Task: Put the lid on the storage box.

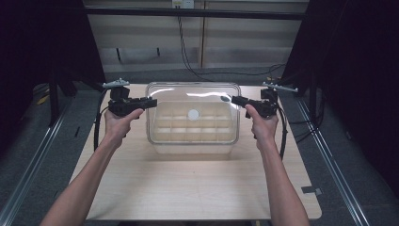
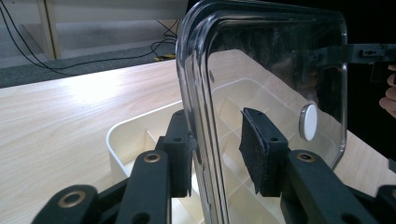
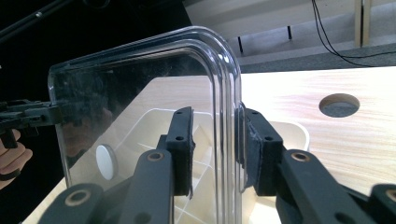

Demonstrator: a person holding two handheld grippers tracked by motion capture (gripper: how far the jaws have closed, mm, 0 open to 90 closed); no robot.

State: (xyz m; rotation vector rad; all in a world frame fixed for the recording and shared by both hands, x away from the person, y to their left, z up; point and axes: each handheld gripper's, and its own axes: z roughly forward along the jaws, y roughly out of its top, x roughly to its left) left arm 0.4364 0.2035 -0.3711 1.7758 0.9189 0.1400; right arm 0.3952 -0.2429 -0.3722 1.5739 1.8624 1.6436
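We hold a clear lid [image 1: 193, 101] above a divided white box [image 1: 193, 134] on the tabletop [image 1: 197, 188], one gripper at each side edge. The left gripper [image 1: 151, 102] has its jaws parted around the lid's rim: one pad touches it and the other stands clear. The right gripper [image 1: 235, 100] has its jaws clamped on the opposite rim. A white knob [image 2: 308, 122] sits at the lid's centre.
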